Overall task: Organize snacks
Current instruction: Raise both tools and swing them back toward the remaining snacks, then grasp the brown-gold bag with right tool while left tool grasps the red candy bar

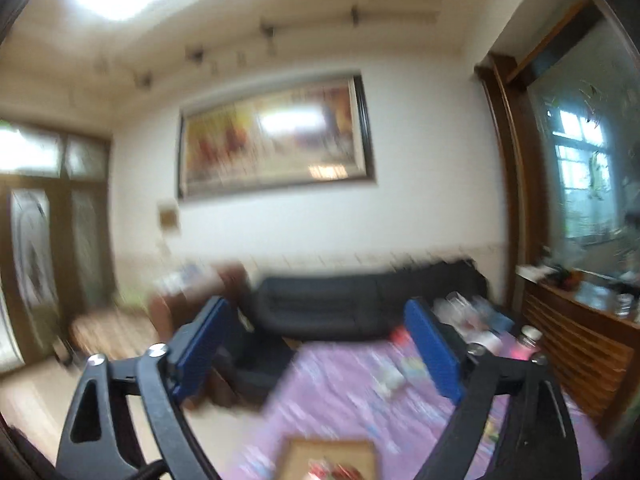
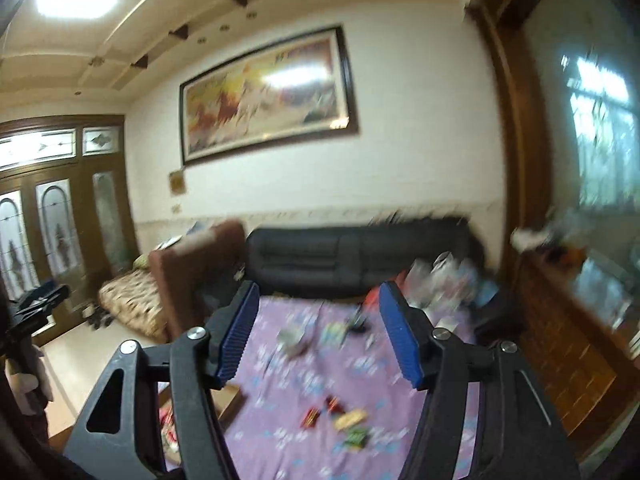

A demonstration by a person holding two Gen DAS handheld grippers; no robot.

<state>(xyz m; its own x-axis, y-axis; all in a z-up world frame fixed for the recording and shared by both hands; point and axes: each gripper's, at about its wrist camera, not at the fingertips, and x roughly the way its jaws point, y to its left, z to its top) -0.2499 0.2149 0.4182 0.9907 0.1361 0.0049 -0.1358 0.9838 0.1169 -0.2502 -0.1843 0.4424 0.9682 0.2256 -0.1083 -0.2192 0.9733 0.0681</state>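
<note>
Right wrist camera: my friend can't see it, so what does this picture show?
The right gripper is open and empty, held up over a table with a purple cloth. A few small snack packets lie on the cloth. Behind are a black sofa and a big framed painting.

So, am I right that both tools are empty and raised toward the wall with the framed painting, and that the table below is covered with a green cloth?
Nearly: the cloth is purple with a pale pattern, not green, as the right wrist view shows. The rest holds: the left tool and the right tool are open with nothing between them, pointing toward the wall with the framed painting.
</note>
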